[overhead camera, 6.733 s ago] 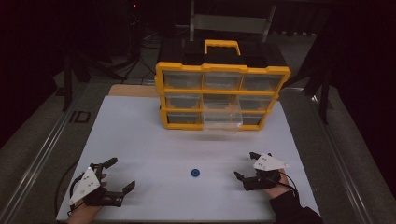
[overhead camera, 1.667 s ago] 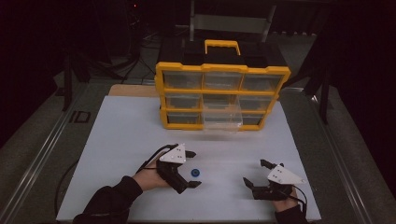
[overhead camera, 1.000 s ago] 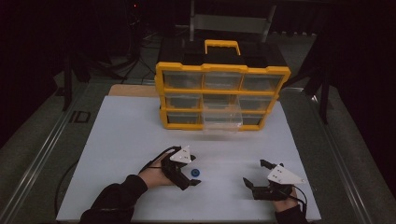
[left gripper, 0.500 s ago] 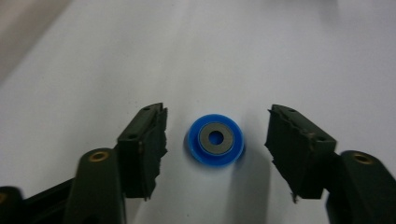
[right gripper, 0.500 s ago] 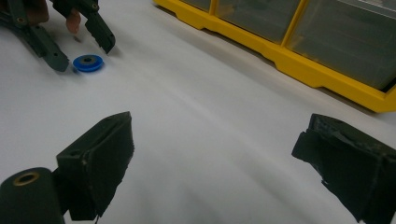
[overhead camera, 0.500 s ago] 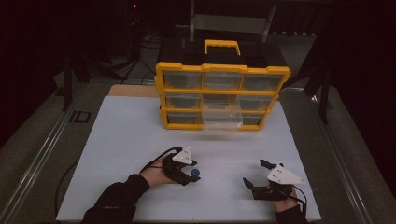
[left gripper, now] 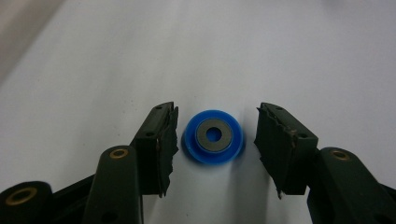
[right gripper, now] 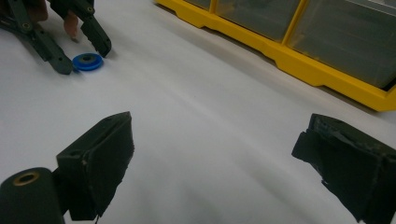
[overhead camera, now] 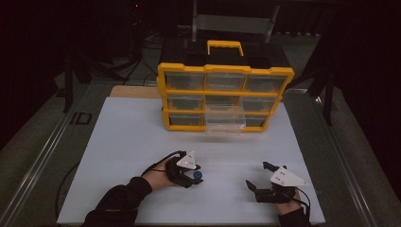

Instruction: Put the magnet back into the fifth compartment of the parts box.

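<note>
**Inspector A:** We found the left gripper [overhead camera: 194, 176] set down over the small blue wheel [left gripper: 214, 136], which lay flat on the white table [overhead camera: 123, 142], near its front edge and left of centre. What had changed?

**Inspector B:** Against the frames of a second earlier, we noted the jaws had just been closing. Earlier they stood wide around the wheel; now they flanked it closely. In the left gripper view one pad sat just beside the wheel's rim, perhaps touching, while the other pad stood off with bare table showing between. We recorded it as narrowed but not yet pinching.

**Inspector A:** And the hand itself?

**Inspector B:** We saw no shift of it between those frames; only the jaws had moved. The wheel lay where it had lain.

**Inspector A:** The right gripper [overhead camera: 259, 178]?

**Inspector B:** Spread wide and empty, low by the table's front right, well apart from the wheel.

**Inspector A:** What did we judge this meant for the work?

**Inspector B:** That the pick-up was at the point of grasp. The yellow drawer cabinet [overhead camera: 225, 97] stood at the back with one clear drawer [overhead camera: 225, 118] pulled out, a likely destination. The wheel was not centred between the pads, so we judged it could slide as they met.
</note>
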